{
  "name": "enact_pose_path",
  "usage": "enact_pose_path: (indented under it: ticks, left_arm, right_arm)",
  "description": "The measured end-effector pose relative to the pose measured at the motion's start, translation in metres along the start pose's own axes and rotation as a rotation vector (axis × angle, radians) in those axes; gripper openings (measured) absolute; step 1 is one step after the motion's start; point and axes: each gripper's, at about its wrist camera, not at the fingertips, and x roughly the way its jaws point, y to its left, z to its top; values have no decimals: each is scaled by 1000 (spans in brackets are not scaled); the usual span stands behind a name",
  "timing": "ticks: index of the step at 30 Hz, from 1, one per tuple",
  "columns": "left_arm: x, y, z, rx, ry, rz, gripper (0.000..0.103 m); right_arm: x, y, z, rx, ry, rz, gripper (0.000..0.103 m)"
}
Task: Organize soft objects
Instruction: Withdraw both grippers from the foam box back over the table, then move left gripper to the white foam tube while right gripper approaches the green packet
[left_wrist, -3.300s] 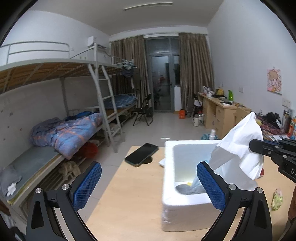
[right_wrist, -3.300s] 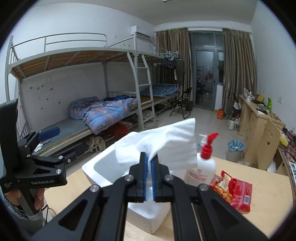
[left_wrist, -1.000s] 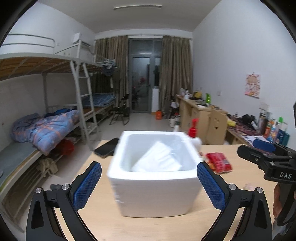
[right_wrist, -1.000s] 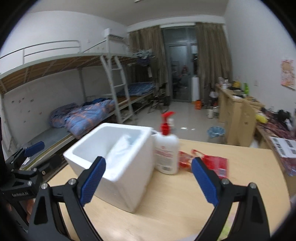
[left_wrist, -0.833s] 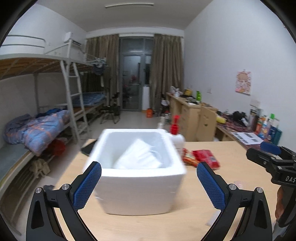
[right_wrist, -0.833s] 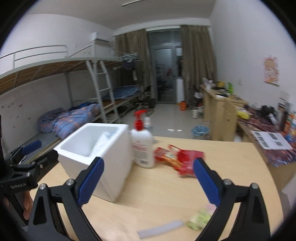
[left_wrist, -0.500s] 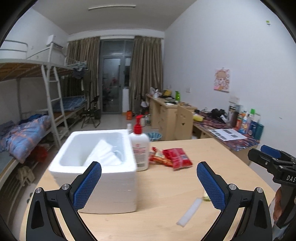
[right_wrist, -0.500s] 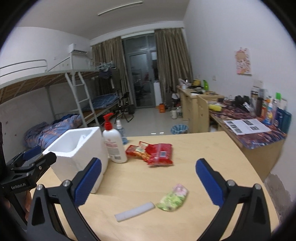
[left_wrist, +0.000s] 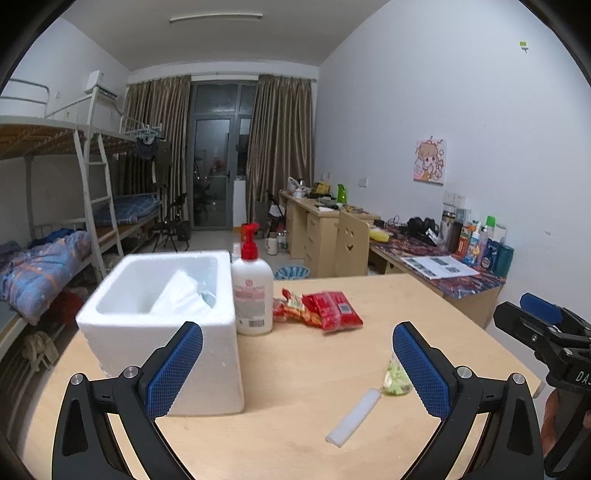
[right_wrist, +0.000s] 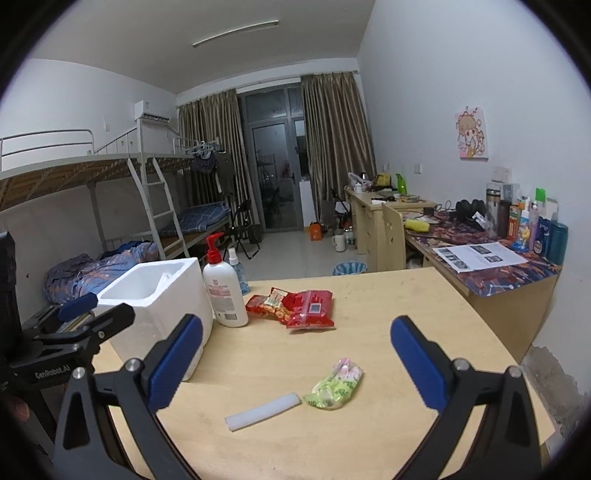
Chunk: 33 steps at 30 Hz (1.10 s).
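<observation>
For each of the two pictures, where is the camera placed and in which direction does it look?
Left wrist: sits on the left gripper, facing across the table to the foam box; own open fingers and the right gripper show.
Right wrist: sits on the right gripper, facing the green packet; own open fingers and the left gripper show.
Shared: lotion bottle, red snack bags, white strip.

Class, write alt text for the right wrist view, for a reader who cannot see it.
Open blue-padded tongs frame a wooden table holding a green snack packet beside a white foam strip. Behind stand red snack bags, a pump bottle and a white foam box.
</observation>
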Motion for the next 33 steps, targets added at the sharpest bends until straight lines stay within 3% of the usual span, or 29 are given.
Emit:
enact_pose_path:
  ticks: [5, 11, 19, 33]
  left_arm:
    - [5, -6, -22, 19, -2, -34, 103]
    - [11, -13, -55, 41, -11, -45, 103]
    - [23, -14, -79, 51, 38, -58, 103]
    - [41, -14, -89, 56, 111, -76, 103]
  right_arm:
    - [-1, -4, -23, -16, 9, -72, 103]
    - [-1, -17, -53, 46, 31, -8, 103]
    - [10, -24, -90, 60, 74, -48, 103]
    - [15, -32, -100, 74, 123, -106, 103]
